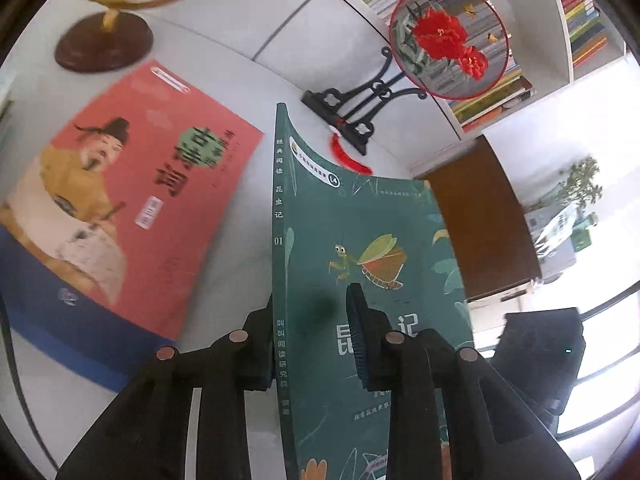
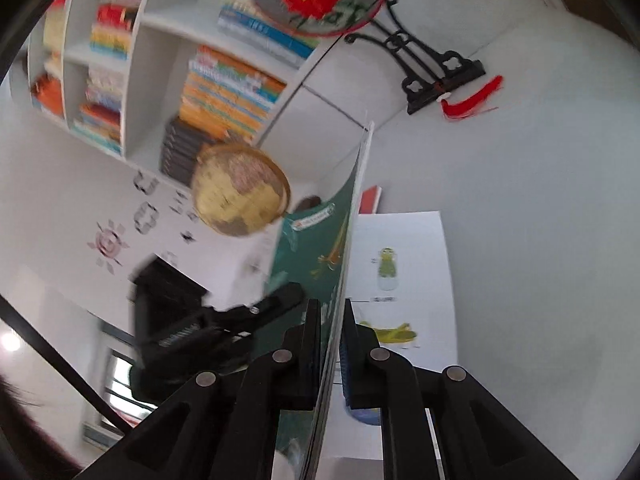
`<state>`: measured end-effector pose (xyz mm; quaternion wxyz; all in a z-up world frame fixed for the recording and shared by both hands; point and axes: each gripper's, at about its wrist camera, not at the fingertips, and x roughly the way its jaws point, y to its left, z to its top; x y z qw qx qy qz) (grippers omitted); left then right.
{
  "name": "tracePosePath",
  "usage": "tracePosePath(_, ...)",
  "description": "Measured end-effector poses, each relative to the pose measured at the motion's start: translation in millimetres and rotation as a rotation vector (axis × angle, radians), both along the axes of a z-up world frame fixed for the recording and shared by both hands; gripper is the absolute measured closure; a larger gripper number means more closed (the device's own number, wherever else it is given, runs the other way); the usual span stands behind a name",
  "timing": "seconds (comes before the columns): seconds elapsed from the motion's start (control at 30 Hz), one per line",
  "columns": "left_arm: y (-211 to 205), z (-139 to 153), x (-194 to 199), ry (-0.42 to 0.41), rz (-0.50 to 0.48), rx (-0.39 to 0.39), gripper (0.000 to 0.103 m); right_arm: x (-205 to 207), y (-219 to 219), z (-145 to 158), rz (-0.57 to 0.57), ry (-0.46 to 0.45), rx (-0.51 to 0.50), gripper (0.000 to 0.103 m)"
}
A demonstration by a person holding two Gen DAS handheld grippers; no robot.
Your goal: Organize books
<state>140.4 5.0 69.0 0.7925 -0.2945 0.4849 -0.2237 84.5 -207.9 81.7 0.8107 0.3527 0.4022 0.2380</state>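
A: Closest in?

B: Both claws grip the green insect book (image 1: 360, 260): left gripper (image 1: 312, 320) pinched at its spine, right gripper (image 2: 330, 344) clamped on its page edge, holding it upright.

A: Beyond them?

B: Left of the left claw, a pink poetry book (image 1: 132, 200) lies on the table (image 1: 240, 40). Farther, a bookshelf (image 2: 136, 64). I'd judge shelving barely begun.

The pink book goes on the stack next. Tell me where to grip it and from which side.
The pink book lies flat on a blue book, its near right corner jutting past it over the table. Grip that overhanging corner, coming in low from the right: one finger can probably slip under only there.
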Motion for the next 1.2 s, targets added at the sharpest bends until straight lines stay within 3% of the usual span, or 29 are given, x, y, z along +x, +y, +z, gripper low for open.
tracePosePath(0.17,17,4,-6,-0.002,0.002,0.059,0.078,-1,24,8,0.038,-0.045,-0.070,0.094)
tracePosePath(0.3,29,19,-12,-0.034,-0.011,0.112,0.078,-3,38,14,0.054,-0.061,-0.068,0.094)
tracePosePath(0.77,98,50,-20,-0.089,0.040,0.111,0.078,-4,109,46,0.089,-0.152,-0.002,0.093)
tracePosePath(1.2,193,73,-33,-0.128,0.157,0.141,0.078,13,201,64,0.196,-0.213,0.053,0.093)
